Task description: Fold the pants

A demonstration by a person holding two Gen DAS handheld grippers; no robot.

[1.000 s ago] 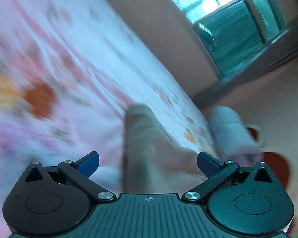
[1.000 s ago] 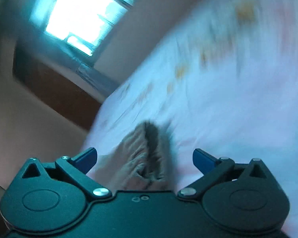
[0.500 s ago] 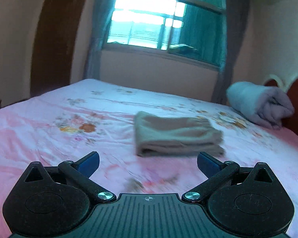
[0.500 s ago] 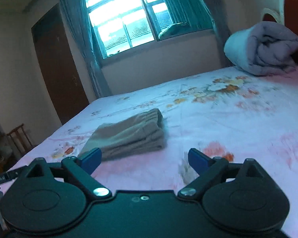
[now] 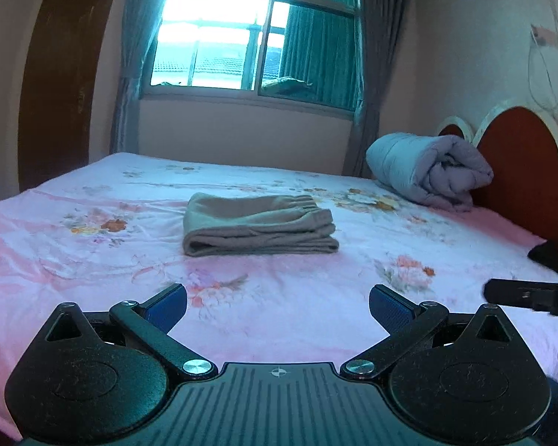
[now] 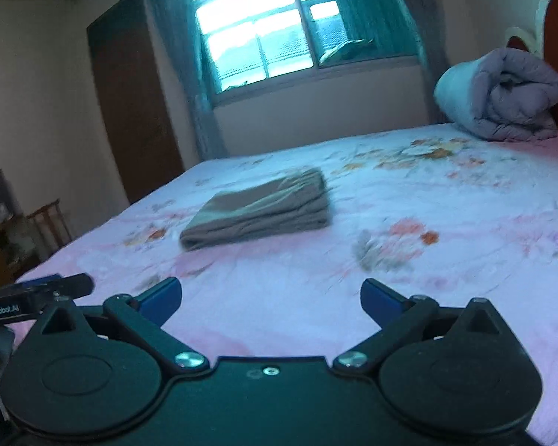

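The grey-brown pants (image 5: 260,223) lie folded in a flat stack in the middle of the pink flowered bed (image 5: 93,260); the right wrist view shows them (image 6: 260,210) a good way ahead. My left gripper (image 5: 278,306) hangs open over the near part of the bed, nothing between its blue pads. My right gripper (image 6: 271,299) is well short of the pants too; its jaws are opening wide and hold nothing. Each view catches the other gripper at its edge: the right one (image 5: 528,294) and the left one (image 6: 37,293).
A rolled grey quilt (image 5: 427,167) rests at the head of the bed against the red headboard (image 5: 520,156). Behind the bed are a curtained window (image 5: 249,37) and a brown door (image 6: 130,111). A wooden chair (image 6: 50,223) stands beside the bed on the left.
Both grippers have drawn back from the pants and rolled to level. The pants, close under the jaws a second ago, now lie folded farther off on the bed.
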